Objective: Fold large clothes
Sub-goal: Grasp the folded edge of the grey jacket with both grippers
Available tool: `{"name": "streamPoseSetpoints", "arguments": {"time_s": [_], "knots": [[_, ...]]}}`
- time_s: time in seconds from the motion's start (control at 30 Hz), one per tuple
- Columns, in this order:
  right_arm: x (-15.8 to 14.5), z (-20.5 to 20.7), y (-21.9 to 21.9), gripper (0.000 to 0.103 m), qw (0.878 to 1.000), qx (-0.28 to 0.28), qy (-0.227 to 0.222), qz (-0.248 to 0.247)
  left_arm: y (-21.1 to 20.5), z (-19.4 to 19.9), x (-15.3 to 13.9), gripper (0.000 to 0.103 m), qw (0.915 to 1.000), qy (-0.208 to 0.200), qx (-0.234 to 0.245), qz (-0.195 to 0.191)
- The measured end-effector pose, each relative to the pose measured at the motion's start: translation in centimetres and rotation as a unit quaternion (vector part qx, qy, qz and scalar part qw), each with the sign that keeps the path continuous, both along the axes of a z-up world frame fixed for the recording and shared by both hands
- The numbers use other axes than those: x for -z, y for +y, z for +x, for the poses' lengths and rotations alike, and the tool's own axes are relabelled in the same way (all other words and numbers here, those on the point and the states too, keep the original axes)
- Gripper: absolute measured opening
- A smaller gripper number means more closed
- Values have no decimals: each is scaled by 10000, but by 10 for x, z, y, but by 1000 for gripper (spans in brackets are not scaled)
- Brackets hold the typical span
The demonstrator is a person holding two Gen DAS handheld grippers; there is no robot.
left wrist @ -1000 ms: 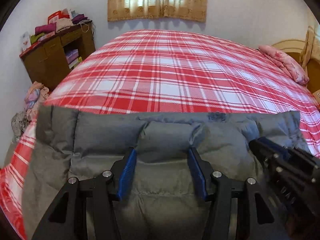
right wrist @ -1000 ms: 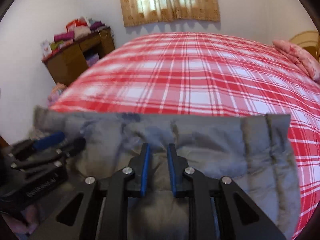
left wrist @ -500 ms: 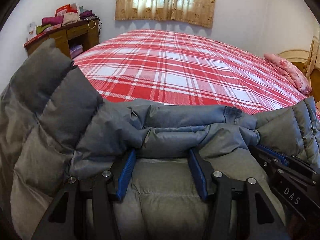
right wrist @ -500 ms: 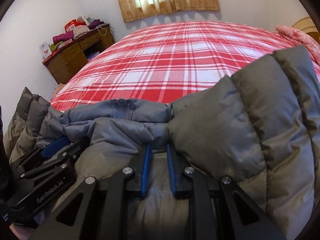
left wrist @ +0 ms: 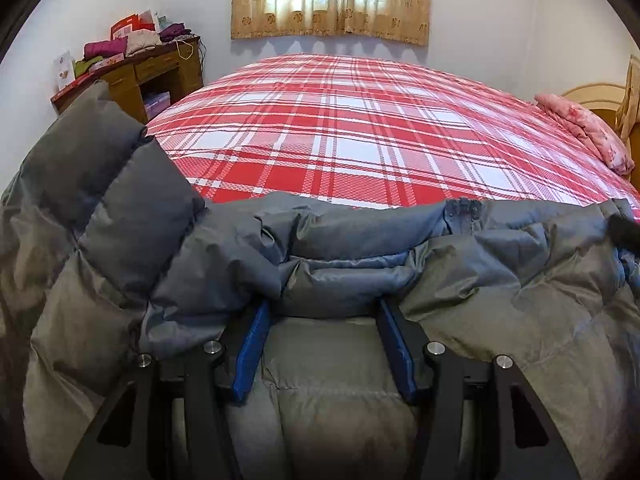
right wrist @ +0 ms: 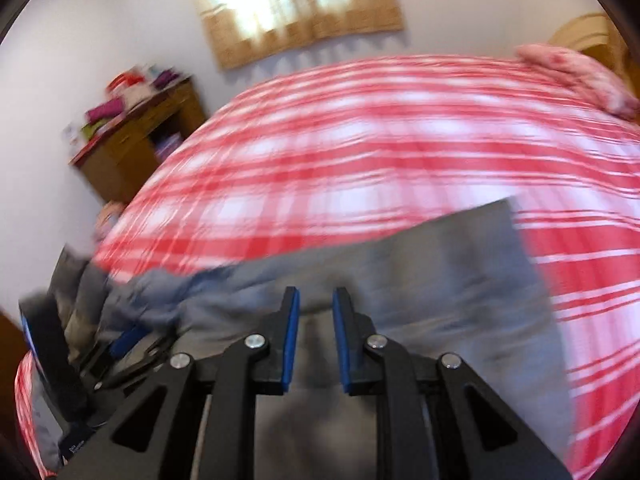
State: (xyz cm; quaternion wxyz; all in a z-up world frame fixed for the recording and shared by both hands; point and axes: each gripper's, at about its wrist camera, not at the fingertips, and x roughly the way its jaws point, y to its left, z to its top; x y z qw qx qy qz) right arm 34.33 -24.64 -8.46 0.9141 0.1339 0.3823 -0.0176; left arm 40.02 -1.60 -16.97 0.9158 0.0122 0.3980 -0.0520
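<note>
A grey puffer jacket [left wrist: 344, 240] lies at the near edge of a bed with a red plaid cover [left wrist: 352, 128]. My left gripper [left wrist: 325, 312] has its blue-padded fingers wide apart around a thick bunched fold of the jacket, whose left part is lifted high. In the blurred right wrist view, my right gripper [right wrist: 316, 304] has its fingers slightly apart over the jacket [right wrist: 420, 280], with nothing visibly between the tips. The left gripper [right wrist: 124, 344] shows at the lower left there.
A wooden desk [left wrist: 156, 76] piled with clothes and boxes stands at the back left. A pink pillow [left wrist: 584, 132] and a wooden headboard [left wrist: 592, 92] are at the right. A curtained window [left wrist: 332, 0] is on the far wall.
Both grippers lifted the jacket's near edge, bunching it. The right gripper's fingers now show bare above the fabric, and its side of the jacket has dropped flat; its view is motion-blurred.
</note>
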Motion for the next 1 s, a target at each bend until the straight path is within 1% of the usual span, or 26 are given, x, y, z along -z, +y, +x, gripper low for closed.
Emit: {"name": "streamPoseSetpoints", "arguments": {"time_s": [0.07,0.1,0.13,0.2,0.27,0.37,0.43,0.47,0.5,0.53,0.6,0.67,0.7,0.73,0.77,0.8,0.83,0.87,0.93,1.0], "knots": [[6,1,-17,21,9993,259,134,-237,0,0,0,56,10000,-5,-2,14],[18,3,-26,21,9981,386,317,-368,0,0,0,56,10000,-8,-1,15],[30,4,-31,18,9977,429,407,-320,0,0,0,56,10000,-9,-2,18],[45,1,-35,18,9985,431,328,-103,0,0,0,56,10000,-8,4,36],[53,-2,-31,18,9988,439,146,-169,1,0,-1,56,10000,14,34,-15],[58,0,-29,18,9985,435,186,-292,12,-2,-8,56,9990,161,212,-369],[60,0,-31,18,9985,430,174,-302,25,-5,-17,56,9965,291,259,-736],[60,-1,-32,18,9985,431,160,-282,34,-6,-23,56,9955,349,240,-850],[61,-2,-33,18,9986,432,146,-258,39,-8,-28,56,9951,368,253,-886],[60,1,-32,18,9986,431,144,-257,46,-9,-36,56,9952,343,271,-876],[61,-1,-32,18,9986,427,139,-265,63,-13,-53,56,9975,82,175,-674],[61,-2,-34,18,9987,426,127,-249,82,-11,-61,56,9987,-162,-130,-456],[61,-2,-33,18,9987,423,128,-250,91,-8,-61,56,9984,-189,-309,-428],[61,-2,-34,18,9988,421,119,-224,104,-3,-57,56,9971,-145,-573,-470],[61,-2,-34,18,9988,418,115,-211,113,1,-51,56,9960,-94,-717,-532],[61,-2,-34,18,9989,414,113,-197,118,4,-43,56,9953,-55,-824,-512],[61,-2,-34,18,9989,411,108,-178,120,6,-33,56,9950,-31,-921,-379],[61,-2,-35,18,9990,408,100,-155,121,6,-25,56,9950,-17,-940,-324],[61,-2,-35,18,9991,403,91,-116,123,6,-10,59,9947,-45,-937,-431],[61,-2,-36,18,9992,400,77,-58,125,8,-4,63,9940,-11,-988,-459]]}}
